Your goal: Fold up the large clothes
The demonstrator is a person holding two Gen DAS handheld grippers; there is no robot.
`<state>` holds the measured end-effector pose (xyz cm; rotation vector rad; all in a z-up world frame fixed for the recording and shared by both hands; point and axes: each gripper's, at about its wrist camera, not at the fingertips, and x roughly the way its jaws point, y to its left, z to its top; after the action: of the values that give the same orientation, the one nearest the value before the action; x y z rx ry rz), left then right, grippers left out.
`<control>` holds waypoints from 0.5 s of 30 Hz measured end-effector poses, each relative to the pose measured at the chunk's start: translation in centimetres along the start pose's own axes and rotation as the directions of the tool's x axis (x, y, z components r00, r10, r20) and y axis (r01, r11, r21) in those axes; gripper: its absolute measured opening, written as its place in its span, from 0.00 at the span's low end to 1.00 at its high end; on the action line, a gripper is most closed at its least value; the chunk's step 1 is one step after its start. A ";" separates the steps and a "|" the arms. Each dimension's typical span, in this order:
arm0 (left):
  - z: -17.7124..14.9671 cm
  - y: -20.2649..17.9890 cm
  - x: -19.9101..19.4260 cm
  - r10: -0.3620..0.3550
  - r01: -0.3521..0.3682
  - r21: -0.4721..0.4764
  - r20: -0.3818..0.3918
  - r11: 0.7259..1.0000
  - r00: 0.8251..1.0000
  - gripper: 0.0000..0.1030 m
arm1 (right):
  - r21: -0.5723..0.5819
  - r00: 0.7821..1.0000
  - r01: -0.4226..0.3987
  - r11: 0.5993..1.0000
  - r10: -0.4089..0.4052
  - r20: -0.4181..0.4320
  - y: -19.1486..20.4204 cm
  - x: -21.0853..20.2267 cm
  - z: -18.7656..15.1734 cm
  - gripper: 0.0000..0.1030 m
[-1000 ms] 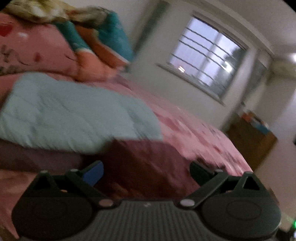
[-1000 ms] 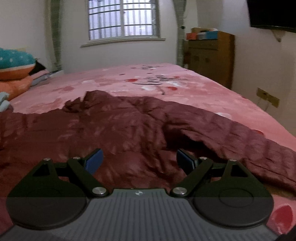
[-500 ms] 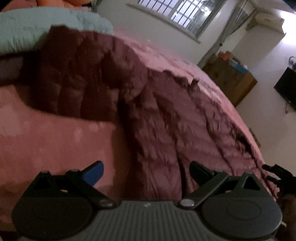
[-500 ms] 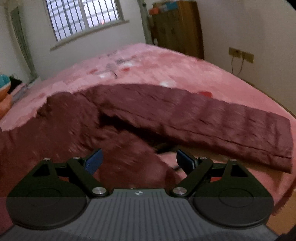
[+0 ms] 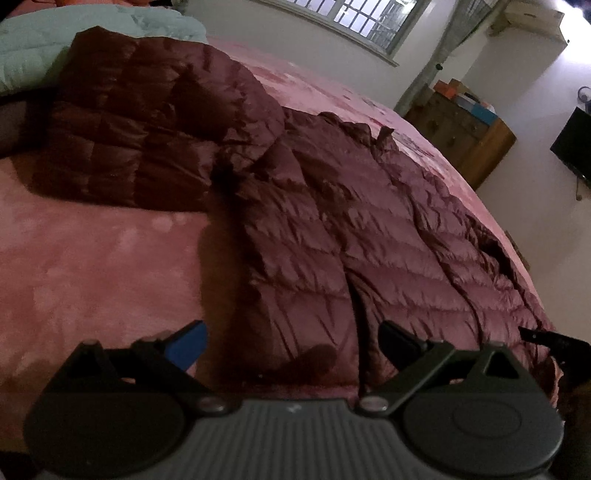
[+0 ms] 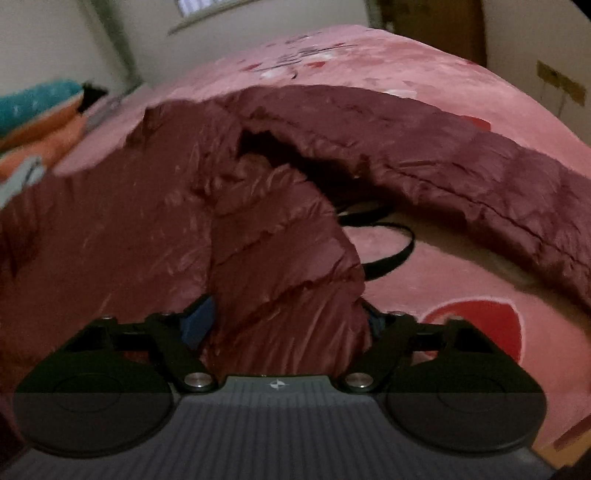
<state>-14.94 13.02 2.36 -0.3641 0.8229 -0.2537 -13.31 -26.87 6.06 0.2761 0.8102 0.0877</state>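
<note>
A dark maroon quilted puffer jacket (image 5: 332, 229) lies spread on the pink bed, front up, one sleeve stretched to the upper left. My left gripper (image 5: 291, 343) is open and empty, just above the jacket's near hem. In the right wrist view the same jacket (image 6: 155, 221) has its other sleeve (image 6: 461, 162) stretched to the right. My right gripper (image 6: 288, 321) stands wide, and the jacket's side edge lies bunched between the fingers. A black strap (image 6: 388, 251) loops out from under the jacket.
The pink fleece blanket (image 5: 92, 258) covers the bed. A pale green quilt (image 5: 33, 48) lies at the head of the bed, with pillows (image 6: 37, 107) beyond. A wooden dresser (image 5: 461, 140) and a window (image 5: 369, 18) stand at the far wall.
Both grippers have dropped lower and closer to the jacket. The right one has moved onto the jacket's side edge, so fabric now fills the space between its fingers.
</note>
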 end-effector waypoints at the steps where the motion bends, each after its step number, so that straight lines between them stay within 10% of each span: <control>1: 0.0 -0.1 0.2 -0.003 0.003 0.002 -0.004 1.000 1.000 0.96 | -0.008 1.000 -0.025 1.000 0.025 -0.006 0.1 0.1 0.0 0.58; 4: -0.2 -0.8 0.8 -0.010 0.010 0.019 -0.017 1.000 1.000 0.96 | -0.055 0.998 -0.054 0.997 0.053 -0.025 1.0 0.2 -0.1 0.30; 15: -0.6 -3.3 2.5 -0.033 0.037 0.075 -0.054 0.997 0.998 0.96 | -0.034 1.000 -0.017 0.999 0.016 -0.008 -0.8 -1.2 -1.5 0.18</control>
<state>-14.03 9.04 1.70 -0.3020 0.8564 -0.3274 -15.30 -27.55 5.69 0.2503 0.8132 0.1181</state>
